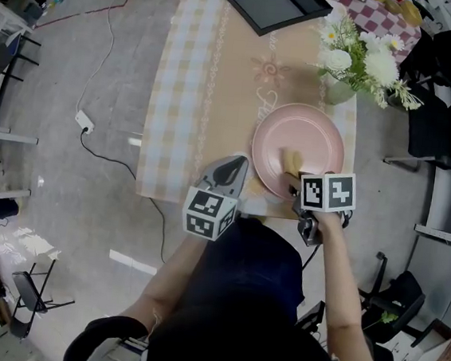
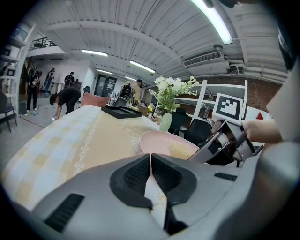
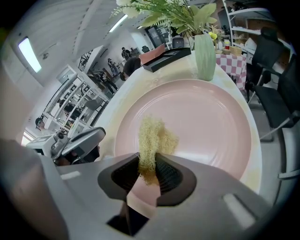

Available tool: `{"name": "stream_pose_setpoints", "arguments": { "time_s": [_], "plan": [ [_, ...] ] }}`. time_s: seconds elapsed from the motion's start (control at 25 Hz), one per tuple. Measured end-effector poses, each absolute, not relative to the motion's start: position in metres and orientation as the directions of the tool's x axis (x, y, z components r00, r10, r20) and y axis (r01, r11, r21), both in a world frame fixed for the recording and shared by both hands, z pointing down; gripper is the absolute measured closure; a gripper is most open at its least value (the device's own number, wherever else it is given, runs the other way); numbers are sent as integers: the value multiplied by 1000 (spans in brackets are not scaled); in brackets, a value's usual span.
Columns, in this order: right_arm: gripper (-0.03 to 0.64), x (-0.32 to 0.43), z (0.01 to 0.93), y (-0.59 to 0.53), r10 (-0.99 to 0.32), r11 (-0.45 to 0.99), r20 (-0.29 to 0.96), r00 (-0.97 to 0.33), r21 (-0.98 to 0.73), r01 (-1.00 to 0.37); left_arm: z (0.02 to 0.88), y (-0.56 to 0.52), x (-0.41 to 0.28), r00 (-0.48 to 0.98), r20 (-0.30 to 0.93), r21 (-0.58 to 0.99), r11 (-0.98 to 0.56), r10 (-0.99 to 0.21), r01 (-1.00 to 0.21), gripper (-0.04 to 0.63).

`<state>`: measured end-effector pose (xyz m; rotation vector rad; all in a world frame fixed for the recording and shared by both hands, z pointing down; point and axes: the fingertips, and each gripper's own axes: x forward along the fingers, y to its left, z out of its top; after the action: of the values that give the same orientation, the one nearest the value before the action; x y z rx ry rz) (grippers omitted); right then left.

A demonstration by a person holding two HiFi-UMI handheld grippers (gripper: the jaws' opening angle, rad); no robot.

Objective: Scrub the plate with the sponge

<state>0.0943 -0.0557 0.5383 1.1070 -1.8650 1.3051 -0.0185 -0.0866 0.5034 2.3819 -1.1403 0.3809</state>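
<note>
A pink plate [image 1: 310, 136] lies on the table near its front right corner. My right gripper [image 3: 147, 168] is shut on a yellow fibrous sponge [image 3: 152, 140], whose free end rests on the near part of the plate [image 3: 201, 122]. In the head view the sponge [image 1: 292, 160] shows on the plate just ahead of the right gripper [image 1: 299, 183]. My left gripper [image 1: 230, 176] hovers over the table's front edge, left of the plate, shut with nothing between its jaws. In the left gripper view its gripper [image 2: 150, 161] points toward the plate [image 2: 164, 143].
A vase of white flowers [image 1: 344, 76] stands just behind the plate. A black tray [image 1: 272, 3] lies at the far end of the table [image 1: 210, 94]. A chair [image 1: 448, 119] stands to the right. A cable [image 1: 102, 58] runs along the floor on the left.
</note>
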Motion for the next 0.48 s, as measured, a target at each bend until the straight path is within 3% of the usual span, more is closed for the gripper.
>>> {"name": "stream_pose_setpoints", "arguments": {
  "time_s": [0.48],
  "plan": [
    [525, 74, 538, -59, -284, 180, 819, -499, -466, -866, 504, -88, -22, 613, 438, 291, -541, -658, -789, 578]
  ]
}}
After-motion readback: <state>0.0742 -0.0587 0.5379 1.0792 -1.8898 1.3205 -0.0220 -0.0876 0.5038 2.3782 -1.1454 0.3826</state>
